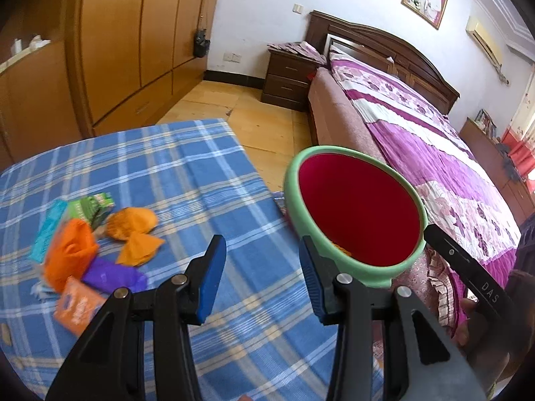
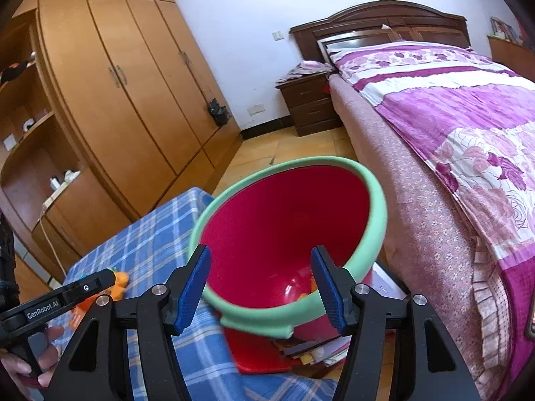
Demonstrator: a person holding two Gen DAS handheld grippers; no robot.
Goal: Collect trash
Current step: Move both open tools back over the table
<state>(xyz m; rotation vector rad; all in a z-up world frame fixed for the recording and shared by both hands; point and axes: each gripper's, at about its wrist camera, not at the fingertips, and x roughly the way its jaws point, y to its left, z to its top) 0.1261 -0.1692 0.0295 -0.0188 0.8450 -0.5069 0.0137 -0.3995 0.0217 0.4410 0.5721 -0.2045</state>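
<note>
Red bin stands beside table's right edge. Both grippers — left, right — spread, hold nothing. Trash sits near table's left edge — reach slowly, pinch one piece.

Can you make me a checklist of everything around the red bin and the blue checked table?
surface: table, blue checked cloth.
job's things: red bin with green rim beside table, something orange inside; wrappers piled on cloth.
clutter: books under the bin.
grippers: left gripper and right gripper open, empty.
cables: white cord by the shelves.
surroundings: wardrobe, bed, nightstand.
</note>
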